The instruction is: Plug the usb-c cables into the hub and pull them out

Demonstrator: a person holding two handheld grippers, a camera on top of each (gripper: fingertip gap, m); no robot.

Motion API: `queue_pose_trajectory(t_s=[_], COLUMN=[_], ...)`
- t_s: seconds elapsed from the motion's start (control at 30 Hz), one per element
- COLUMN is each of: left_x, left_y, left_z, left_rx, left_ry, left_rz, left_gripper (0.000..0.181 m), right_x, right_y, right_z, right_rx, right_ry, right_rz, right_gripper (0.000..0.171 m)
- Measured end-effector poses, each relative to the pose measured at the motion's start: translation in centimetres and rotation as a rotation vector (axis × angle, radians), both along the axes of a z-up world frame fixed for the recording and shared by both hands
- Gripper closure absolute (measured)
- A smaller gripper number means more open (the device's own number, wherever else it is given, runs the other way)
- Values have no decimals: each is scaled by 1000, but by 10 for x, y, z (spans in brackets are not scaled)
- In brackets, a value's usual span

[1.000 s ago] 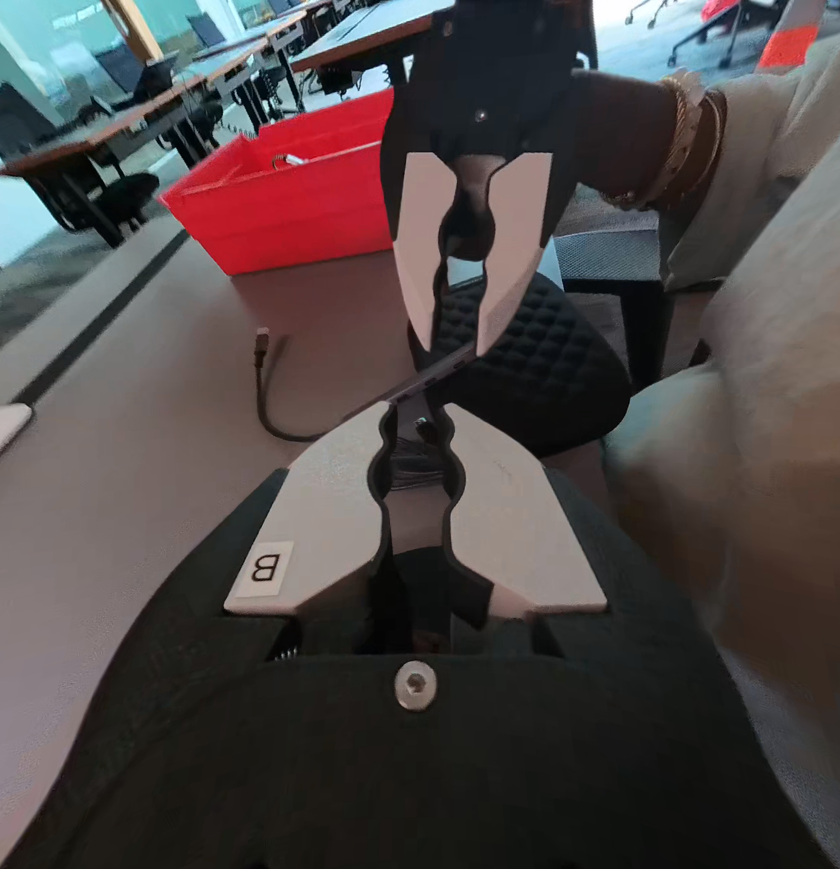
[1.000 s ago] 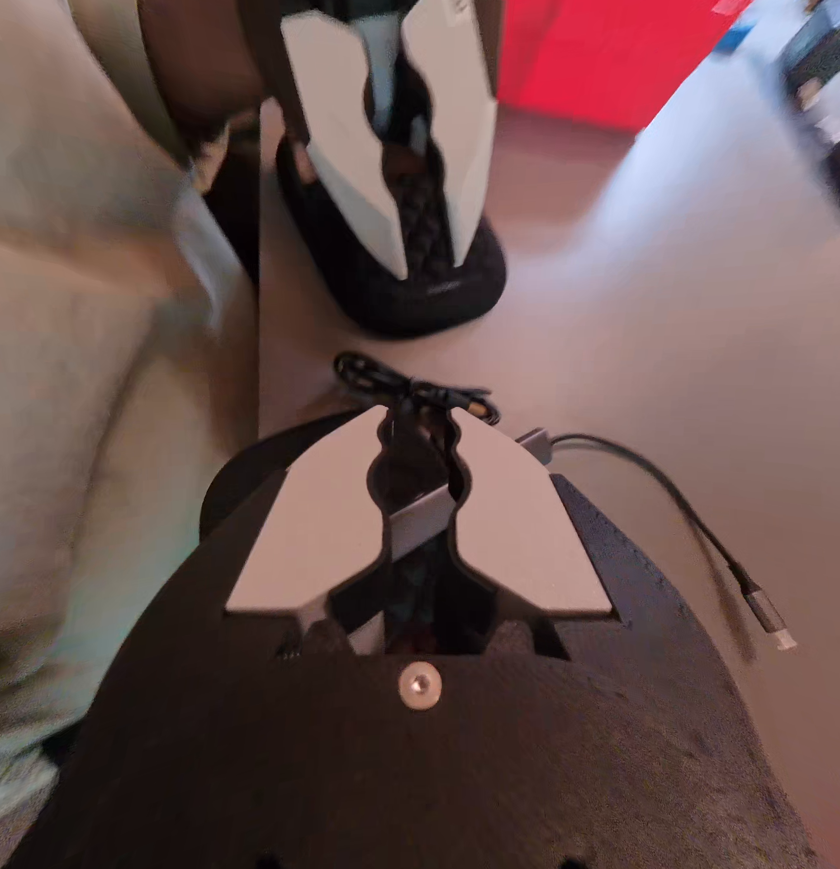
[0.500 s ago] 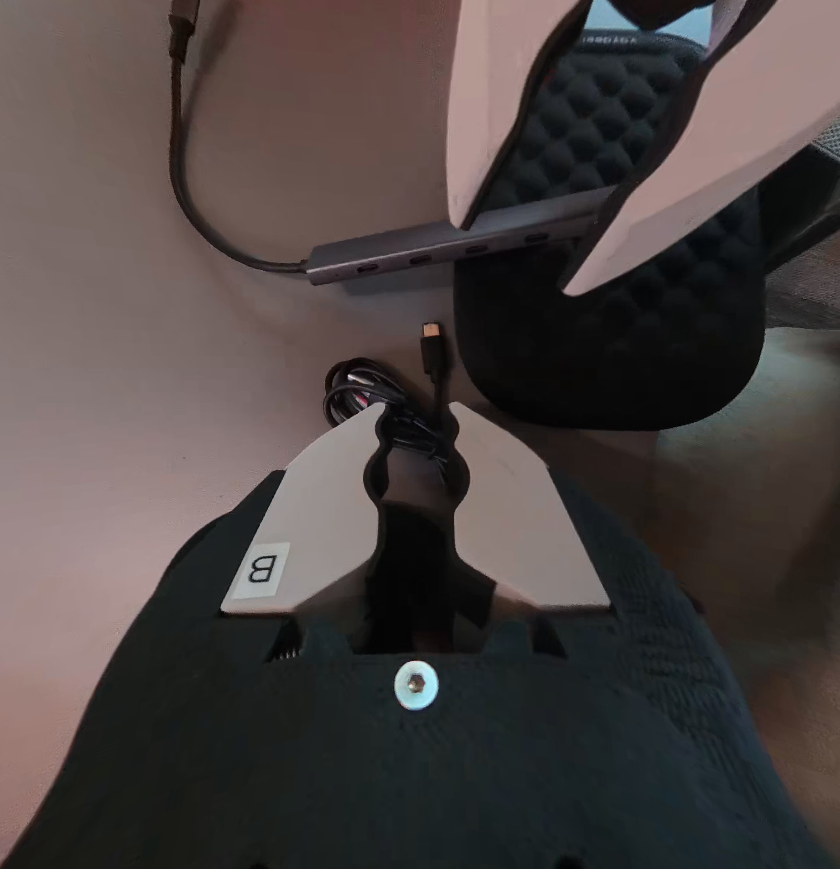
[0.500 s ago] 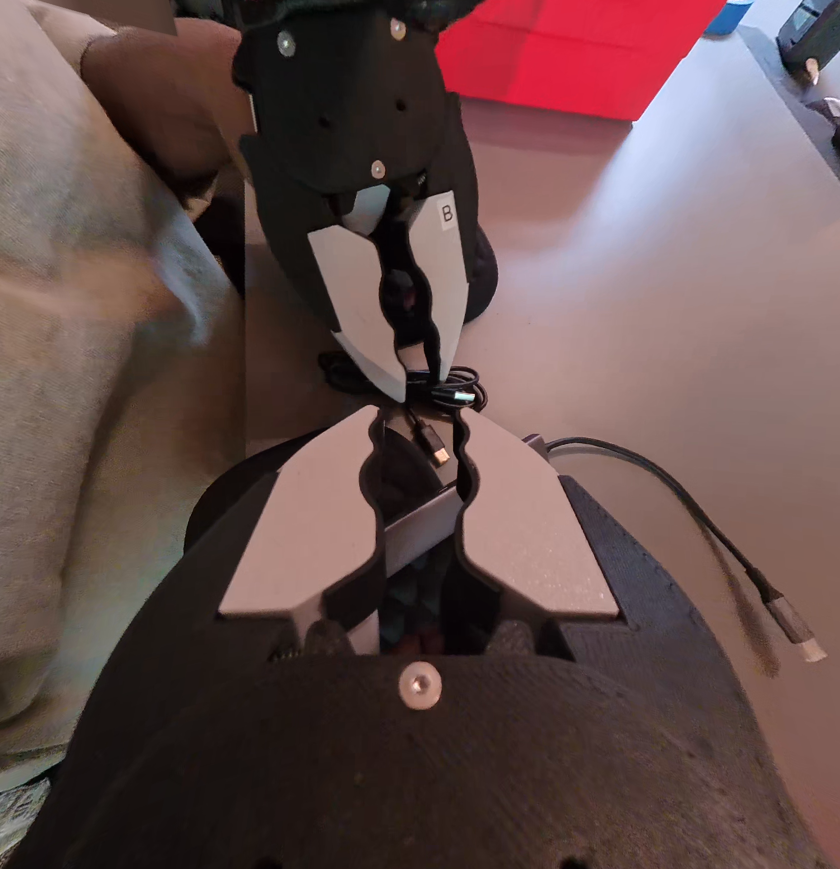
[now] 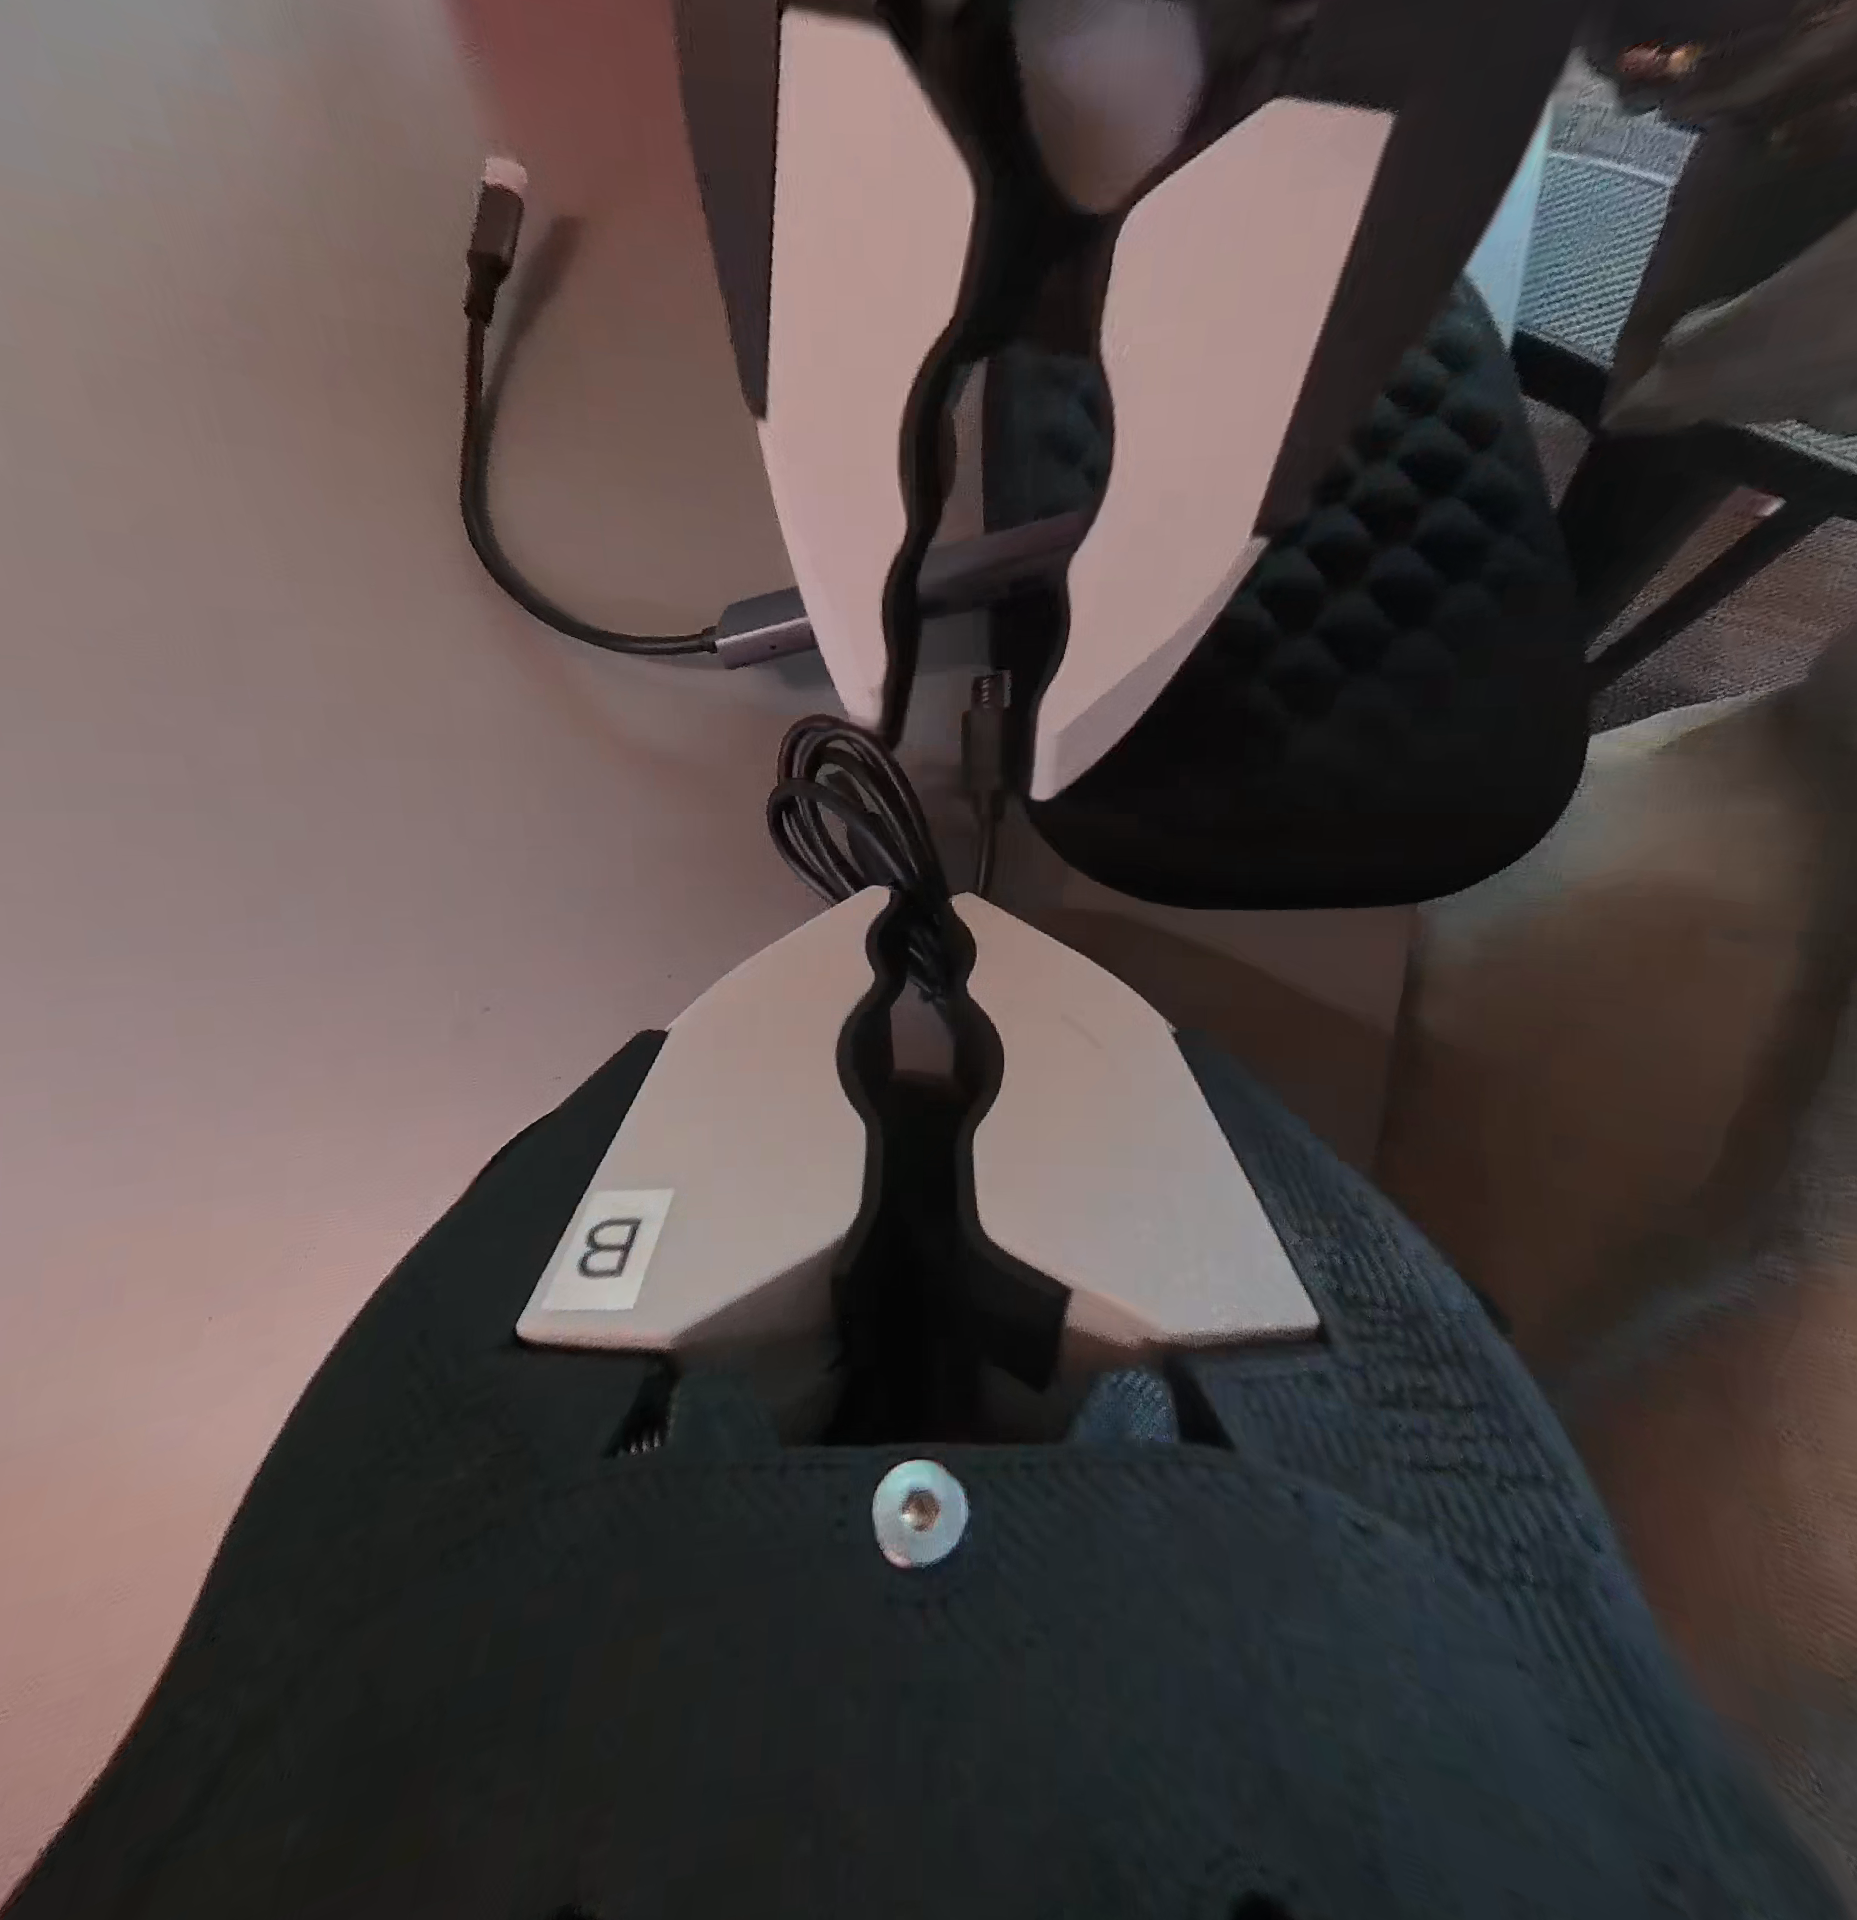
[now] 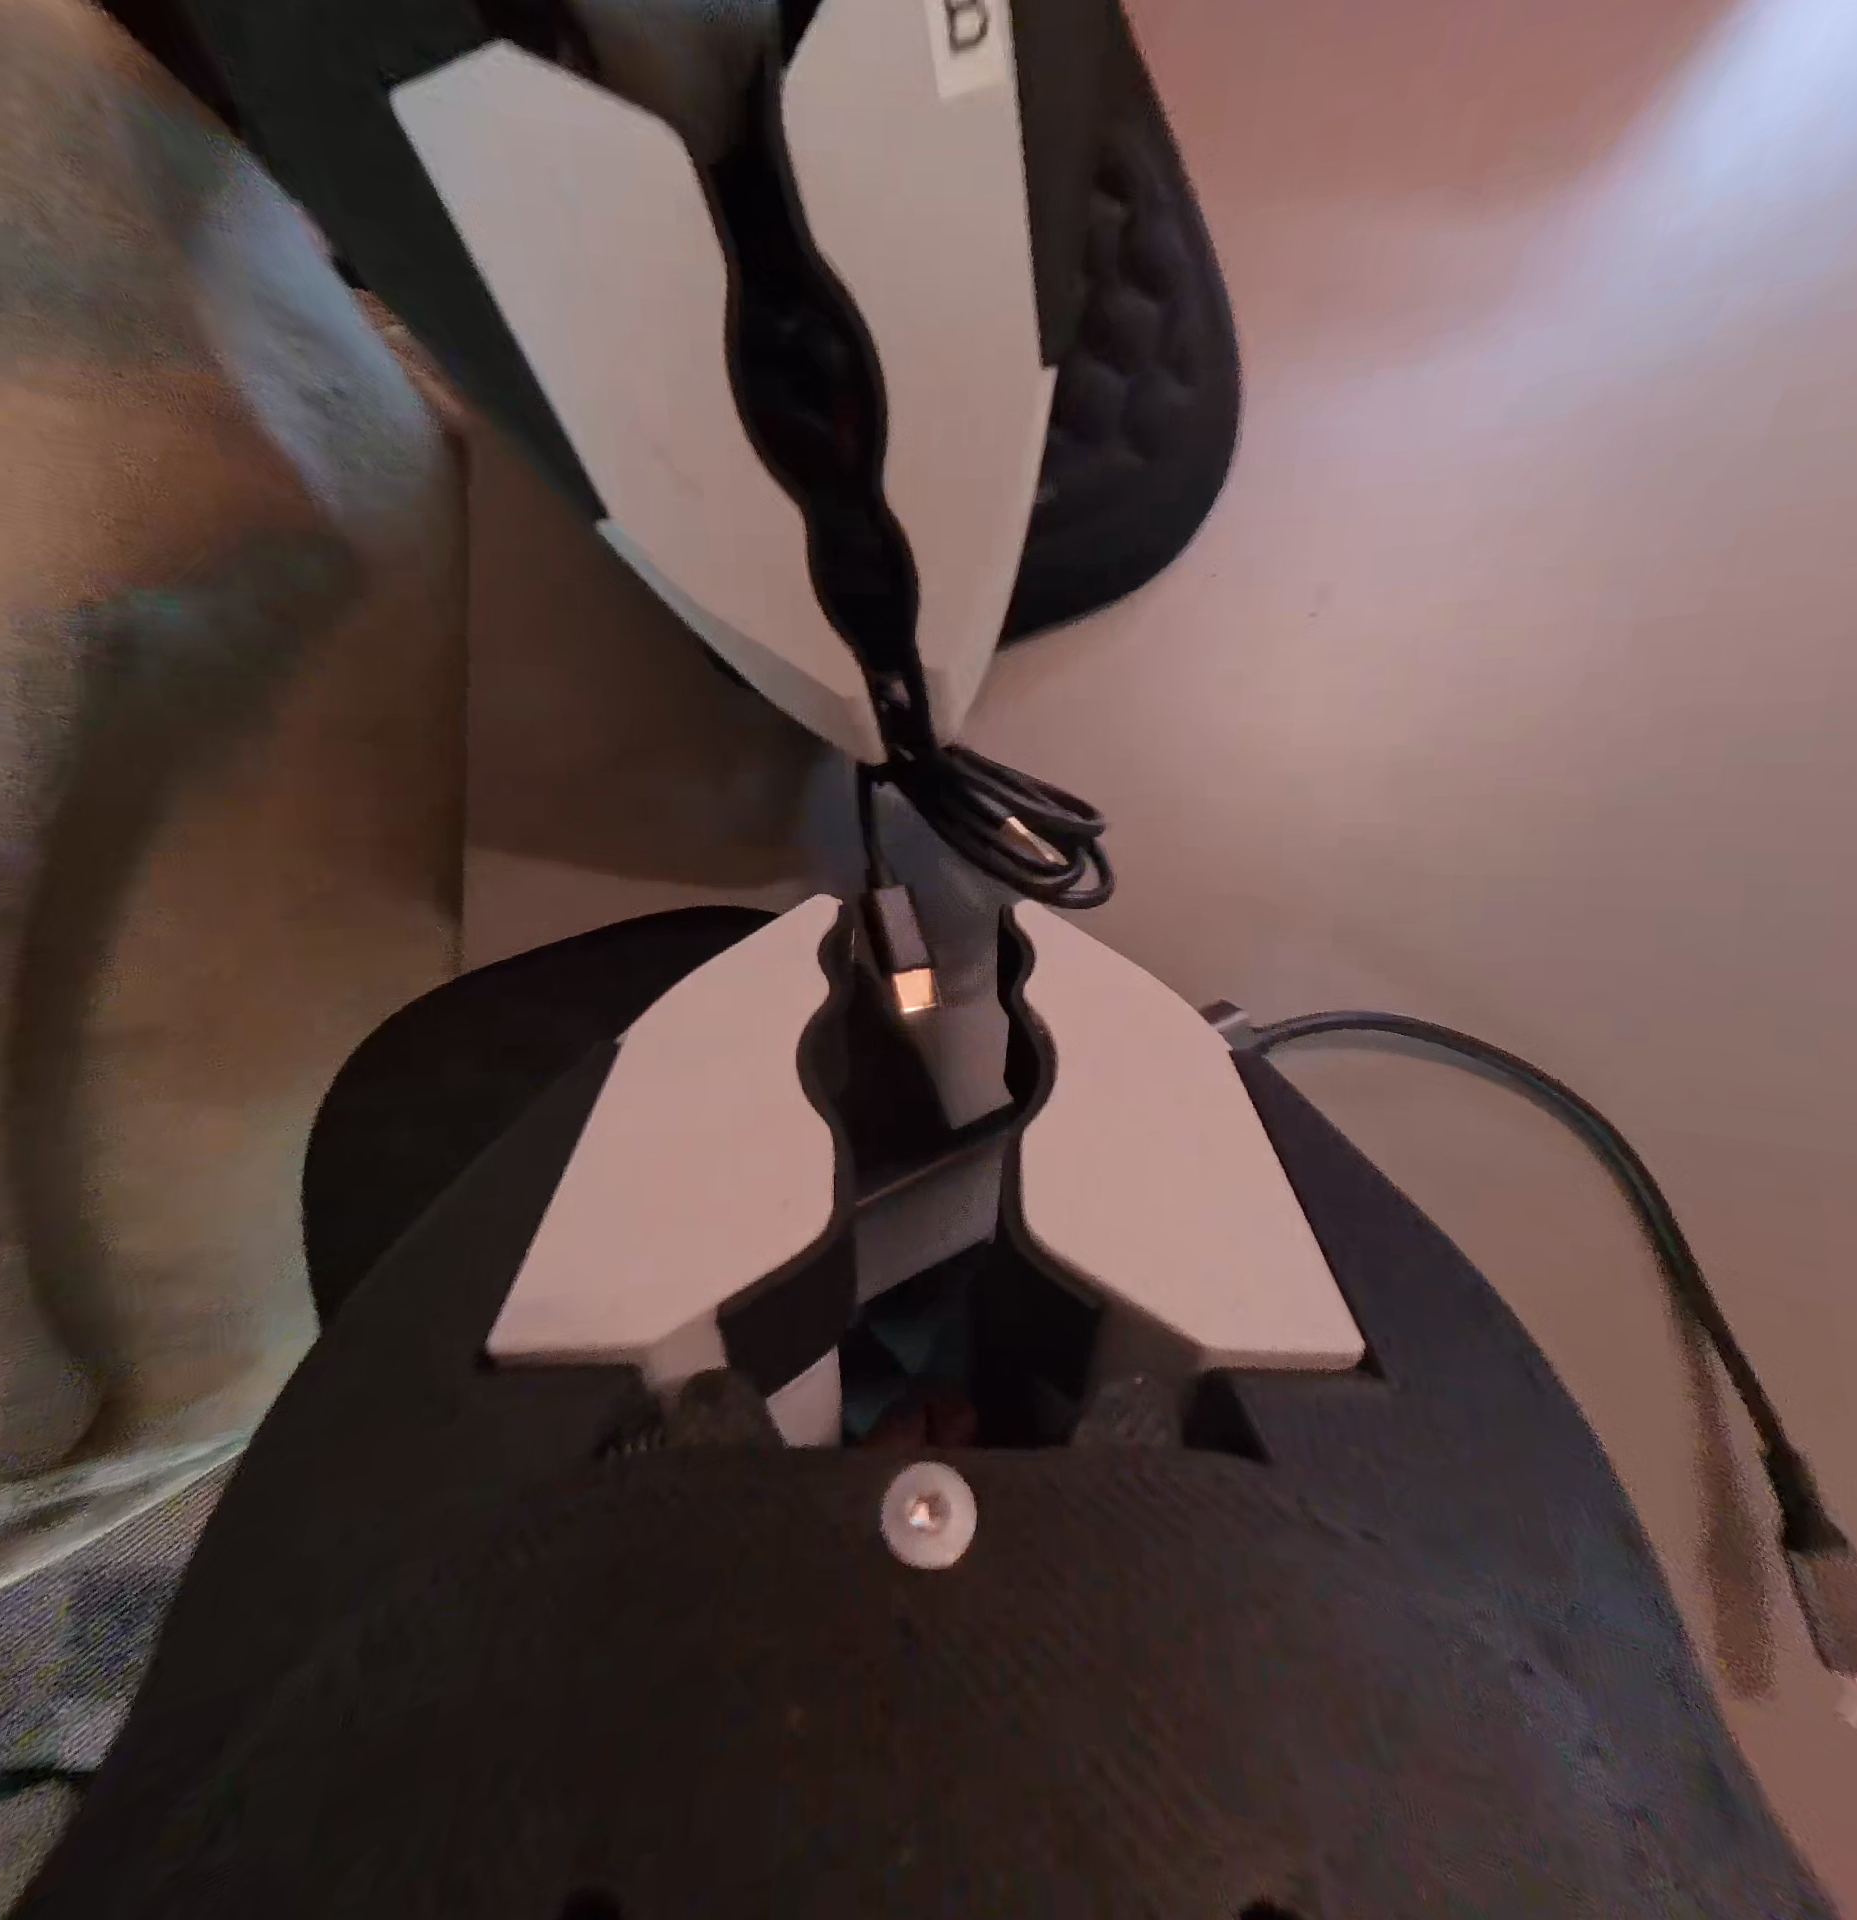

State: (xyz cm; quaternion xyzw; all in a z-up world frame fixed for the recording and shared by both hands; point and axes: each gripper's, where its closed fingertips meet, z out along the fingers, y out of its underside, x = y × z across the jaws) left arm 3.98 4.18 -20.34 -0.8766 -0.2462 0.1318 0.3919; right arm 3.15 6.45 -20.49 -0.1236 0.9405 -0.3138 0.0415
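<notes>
My left gripper is shut on a coiled black USB-C cable. The cable's free plug points towards the grey hub. My right gripper is shut on the hub and holds it crosswise between its fingers. In the right wrist view the left gripper comes down from the top with the cable bundle, and the plug hangs between my right fingertips, just short of the hub. In the left wrist view the right gripper reaches in from the top.
The hub's own lead runs over the tabletop and ends in a loose plug. A black quilted pad lies at the table's edge behind the grippers. A person's light sleeve fills the left of the right wrist view. The hub's own lead lies around 12 centimetres away from my right fingertips. It turns up in the left wrist view as well.
My left gripper has closed on the cable bundle. The two grippers have come closer together, and the plug now hangs between the right fingertips near the hub.
</notes>
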Motion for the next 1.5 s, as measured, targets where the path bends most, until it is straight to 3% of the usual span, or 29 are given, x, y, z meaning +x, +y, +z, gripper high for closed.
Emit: queue_pose_trajectory(t_s=[0.07, 0.17, 0.3, 0.37, 0.53, 0.77, 0.97, 1.07, 1.13, 1.2, 1.3, 1.5], left_x=[2, 3, 5, 5, 6, 5, 2, 15, 31, 28, 17, 19], left_y=[-2, -4, -2, -1, 0, 1, -1, 7, 16, 21, 24, 29], left_z=[5, 9, 18, 18, 19, 23, 29, 77, 100, 91, 75, 76], left_rx=[25, 53, 97, 76, 57, 67, 124, 320, 416, 355, 293, 338], left_ry=[15, 29, 63, 82, 115, 139, 150, 380, 439, 400, 391, 391], left_rz=[-14, -24, -35, -35, -30, -19, -10, -141, -245, -283, -286, -320], left_gripper=[175, 176, 176, 176, 177, 177, 171, 163, 162, 155, 160, 167], right_x=[8, 12, 15, 16, 19, 17, 14, 9, 14, 18, 23, 33], right_y=[0, -5, -4, -2, 1, 2, 4, 5, 2, 0, -1, 0], right_z=[-1, 8, 22, 22, 30, 34, 32, 37, 43, 51, 67, 83], right_rx=[2, -90, -167, -173, -236, -297, -302, -308, -336, -376, -466, -599], right_ry=[-62, -67, -86, -109, -248, -291, -168, -49, -17, 20, 60, 42], right_rz=[41, 63, 16, -21, -118, -192, -189, -191, -154, -110, -61, 5], right_gripper=[146, 161, 161, 150, 147, 161, 161, 161, 161, 161, 161, 161])
